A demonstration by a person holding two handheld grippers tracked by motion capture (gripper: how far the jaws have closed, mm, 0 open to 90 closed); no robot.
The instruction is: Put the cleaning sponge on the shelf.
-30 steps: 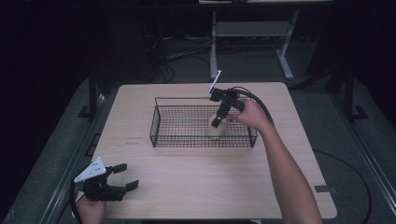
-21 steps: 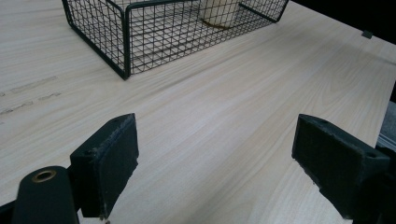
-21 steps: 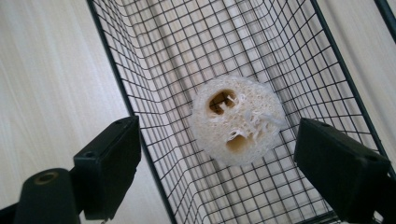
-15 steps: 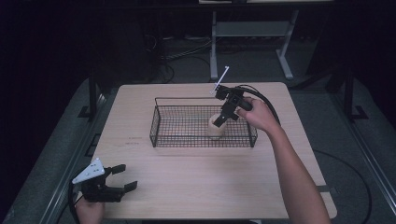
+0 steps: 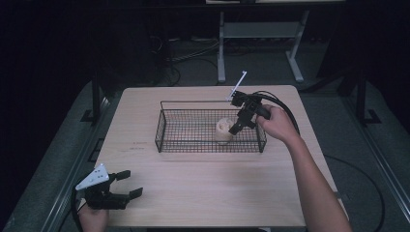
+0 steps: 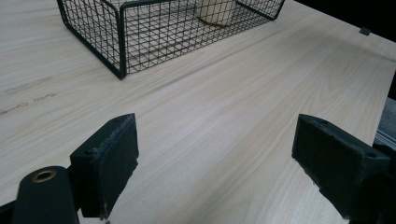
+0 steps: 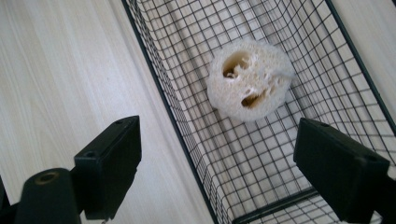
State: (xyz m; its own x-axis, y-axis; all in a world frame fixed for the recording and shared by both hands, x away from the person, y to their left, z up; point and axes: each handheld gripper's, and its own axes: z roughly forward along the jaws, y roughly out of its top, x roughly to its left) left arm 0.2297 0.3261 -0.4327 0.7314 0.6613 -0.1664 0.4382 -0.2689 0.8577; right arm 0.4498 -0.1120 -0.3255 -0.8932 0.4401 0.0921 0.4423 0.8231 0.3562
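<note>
A pale, holed loofah piece [image 5: 223, 129] [image 7: 247, 79] stands inside the black wire basket [image 5: 208, 102] [image 7: 173, 116], toward its right end. My right gripper [image 5: 238, 126] [image 7: 219, 172] hovers just right of the loofah, over the basket's right end and pointing down. Its jaws have just been opening and stand wide, with nothing between them. My left gripper [image 5: 131, 182] [image 6: 215, 163] rests low at the table's near left corner, open and holding nothing. From there, the basket [image 6: 122, 42] and the loofah [image 6: 215, 11] show farther off.
The light wooden table [image 5: 203, 193] spreads bare in front of the basket. Dark floor, cables and a white metal frame [image 5: 261, 34] lie beyond the far edge. The right forearm [image 5: 314, 183] crosses the table's near right part.
My right gripper has drawn up and to the right, away from the loofah, which stays in the basket. The left gripper has kept still.
</note>
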